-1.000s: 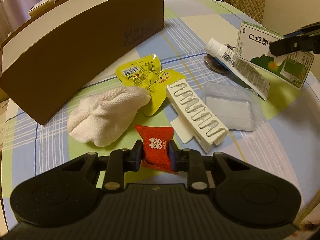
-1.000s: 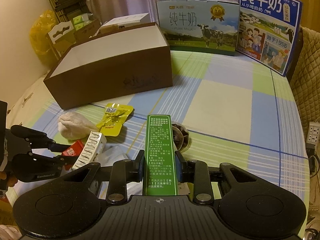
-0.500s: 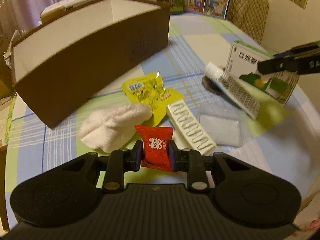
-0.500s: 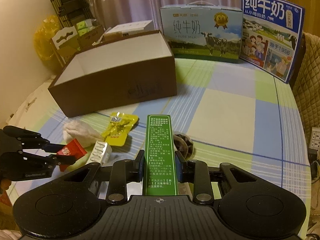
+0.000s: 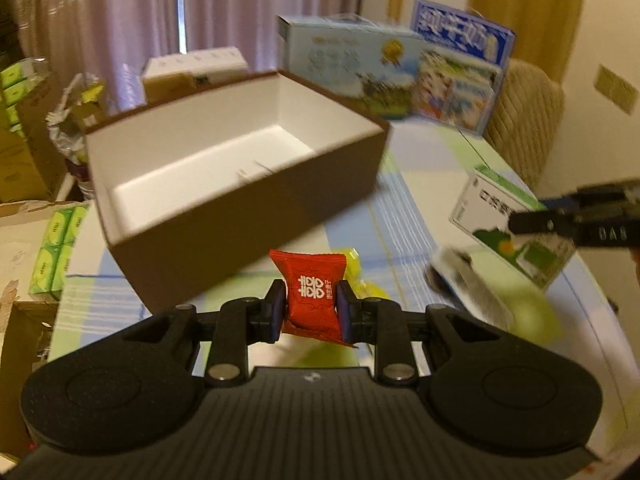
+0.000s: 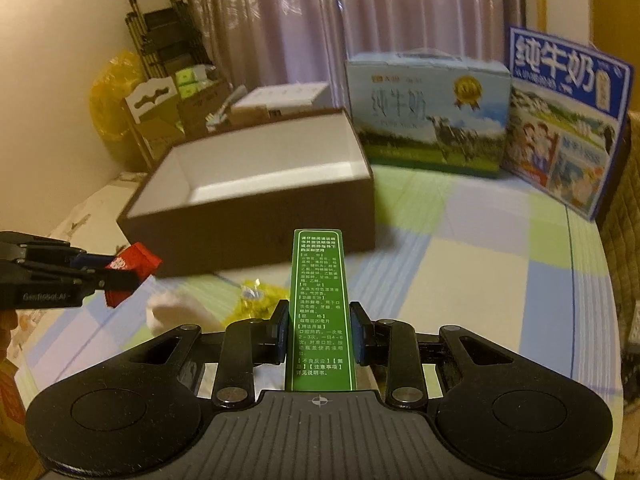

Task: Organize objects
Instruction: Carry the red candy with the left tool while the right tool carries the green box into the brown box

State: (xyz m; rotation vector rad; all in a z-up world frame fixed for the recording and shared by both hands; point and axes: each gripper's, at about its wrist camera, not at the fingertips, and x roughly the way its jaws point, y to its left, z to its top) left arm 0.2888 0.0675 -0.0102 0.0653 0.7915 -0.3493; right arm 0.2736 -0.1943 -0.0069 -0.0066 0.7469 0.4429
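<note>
While clamped crosswise in left gripper (image 5: 311, 312), red candy packet (image 5: 310, 292) hung short of brown box (image 5: 240, 208); looked light, crinkly, slippery, best pinched mid-body. Right gripper (image 6: 319, 334) closed on stiff green carton (image 6: 320, 308), box ahead.

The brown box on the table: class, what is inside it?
The brown box shows only white inner walls and a bare white floor; nothing lies in the visible part. Its near wall hides the floor strip just behind it in both views.
</note>
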